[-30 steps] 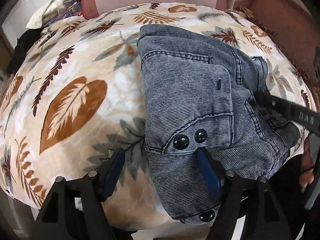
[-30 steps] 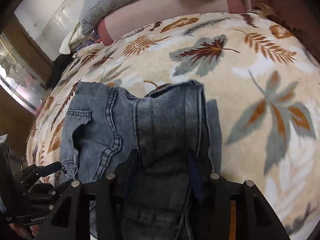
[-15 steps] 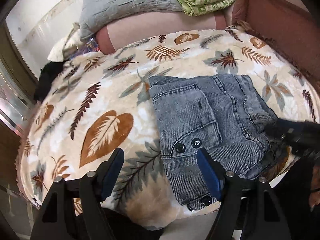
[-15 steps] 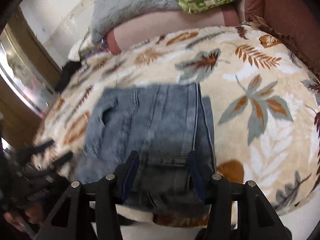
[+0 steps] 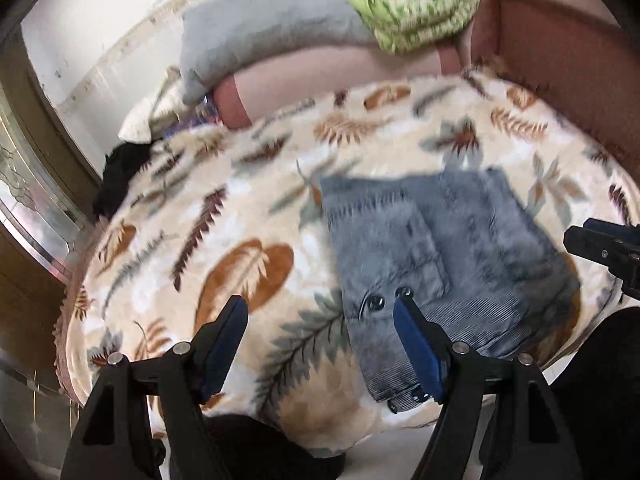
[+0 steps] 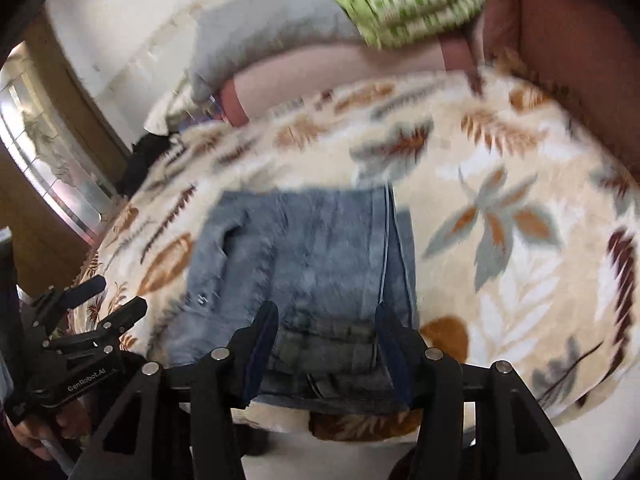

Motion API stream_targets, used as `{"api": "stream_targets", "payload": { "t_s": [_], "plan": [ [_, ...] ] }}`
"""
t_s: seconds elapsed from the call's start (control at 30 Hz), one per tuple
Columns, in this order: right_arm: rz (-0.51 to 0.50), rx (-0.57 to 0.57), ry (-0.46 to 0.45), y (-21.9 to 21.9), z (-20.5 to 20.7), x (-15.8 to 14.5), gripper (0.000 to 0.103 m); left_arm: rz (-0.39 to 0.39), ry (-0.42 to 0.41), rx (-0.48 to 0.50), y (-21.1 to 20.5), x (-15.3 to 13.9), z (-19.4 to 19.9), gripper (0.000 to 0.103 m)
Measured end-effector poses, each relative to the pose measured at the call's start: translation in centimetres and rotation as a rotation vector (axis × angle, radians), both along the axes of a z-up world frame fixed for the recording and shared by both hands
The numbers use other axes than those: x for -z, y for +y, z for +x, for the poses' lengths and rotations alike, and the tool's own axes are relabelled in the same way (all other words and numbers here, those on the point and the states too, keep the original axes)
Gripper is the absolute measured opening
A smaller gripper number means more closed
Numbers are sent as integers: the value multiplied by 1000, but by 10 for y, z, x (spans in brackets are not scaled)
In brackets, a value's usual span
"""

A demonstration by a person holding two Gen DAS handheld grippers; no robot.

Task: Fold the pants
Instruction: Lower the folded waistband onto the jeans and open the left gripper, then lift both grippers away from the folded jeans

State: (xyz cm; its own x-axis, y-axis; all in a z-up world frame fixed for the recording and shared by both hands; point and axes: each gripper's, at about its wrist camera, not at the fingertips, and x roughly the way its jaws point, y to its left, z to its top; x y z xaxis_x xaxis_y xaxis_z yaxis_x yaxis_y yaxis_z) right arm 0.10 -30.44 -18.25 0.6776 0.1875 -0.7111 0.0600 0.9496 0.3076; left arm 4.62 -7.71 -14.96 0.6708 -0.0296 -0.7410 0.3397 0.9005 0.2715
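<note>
The folded pants (image 5: pixel 436 256), grey-blue denim, lie flat on a leaf-print blanket (image 5: pixel 224 256) that covers the bed, near the blanket's front edge. Their pocket flap with two dark snap buttons (image 5: pixel 388 298) faces up on the pants' left part.

The left gripper (image 5: pixel 318 328) hangs above the blanket, just left of the pants, its blue-padded fingers (image 5: pixel 224 340) spread wide with nothing between them; the right-hand finger's tip sits over the pants' near left part, but contact cannot be told through the blur. The right gripper (image 6: pixel 326 332) is held over the near edge of the pants, its fingers (image 6: pixel 260 344) apart and holding nothing; the denim shows through the gap between them. In the left wrist view the right gripper appears just right of the pants.

Beyond the pants, at the far end of the blanket, a grey pillow (image 5: pixel 264 36) lies with a green patterned cloth (image 5: pixel 420 8) piled to its right. A dark garment (image 5: pixel 120 176) sits off the blanket's far left edge.
</note>
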Motion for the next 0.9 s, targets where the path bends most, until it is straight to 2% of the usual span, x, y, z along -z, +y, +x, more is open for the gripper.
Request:
{"api": "stream_targets", "payload": {
  "t_s": [0.13, 0.2, 0.4, 0.47, 0.57, 0.7, 0.9],
  "plan": [
    [-57, -9, -102, 8, -15, -36, 55, -25, -55, 16, -2, -24, -13, 76],
    [-68, -3, -152, 11, -23, -54, 58, -31, -76, 18, -2, -35, -19, 76],
    [-98, -17, -243, 25, -36, -83, 62, -22, -126, -2, 1, -53, -30, 77],
    [-100, -27, -255, 29, -41, -87, 65, -18, -136, -11, 3, -55, -31, 85],
    [-117, -38, -254, 35, -45, -91, 67, -7, -147, -39, 10, -55, -31, 88],
    [-193, -7, -176, 45, -37, -88, 67, -9, -119, -74, 20, -52, -26, 88],
    [-281, 17, -132, 52, -34, -86, 67, -30, -89, -119, 30, -50, -18, 88]
  ]
}}
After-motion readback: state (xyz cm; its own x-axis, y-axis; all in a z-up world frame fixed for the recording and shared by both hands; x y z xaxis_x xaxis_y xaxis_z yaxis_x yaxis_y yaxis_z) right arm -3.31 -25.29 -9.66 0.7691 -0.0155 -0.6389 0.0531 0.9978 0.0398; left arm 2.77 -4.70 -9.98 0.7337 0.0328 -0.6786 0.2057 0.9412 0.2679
